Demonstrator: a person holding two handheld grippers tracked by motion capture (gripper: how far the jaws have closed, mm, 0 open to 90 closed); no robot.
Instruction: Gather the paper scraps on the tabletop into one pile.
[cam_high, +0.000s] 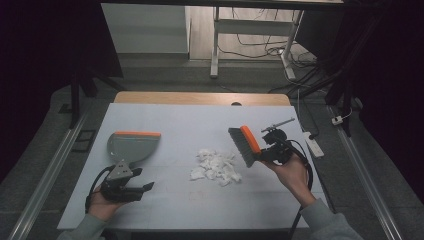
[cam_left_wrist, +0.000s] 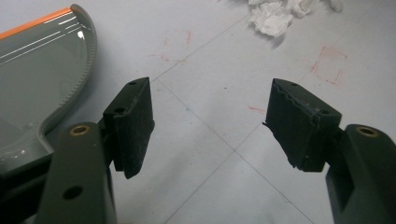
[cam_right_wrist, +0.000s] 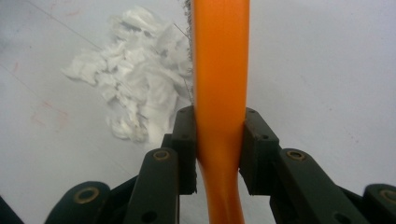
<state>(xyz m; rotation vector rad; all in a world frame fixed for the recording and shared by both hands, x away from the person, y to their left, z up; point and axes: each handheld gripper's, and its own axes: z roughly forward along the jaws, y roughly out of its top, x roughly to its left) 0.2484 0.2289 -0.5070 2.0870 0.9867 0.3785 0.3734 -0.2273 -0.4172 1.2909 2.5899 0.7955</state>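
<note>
At the left of the white table (cam_high: 165, 200) lies a grey dustpan (cam_high: 131, 146) with an orange lip along its far edge, its handle pointing back toward the left gripper (cam_high: 145, 187), whose jaws stand wide apart with nothing between them, just beside the handle. In the middle sits a loose heap of torn white paper scraps (cam_high: 216, 167), well apart from the pan, with bare tabletop between them. To the right, the right gripper (cam_high: 266, 152) is clamped tight on the orange handle of a hand brush (cam_high: 244, 144), its dark bristles hanging just above and beside the heap.
</note>
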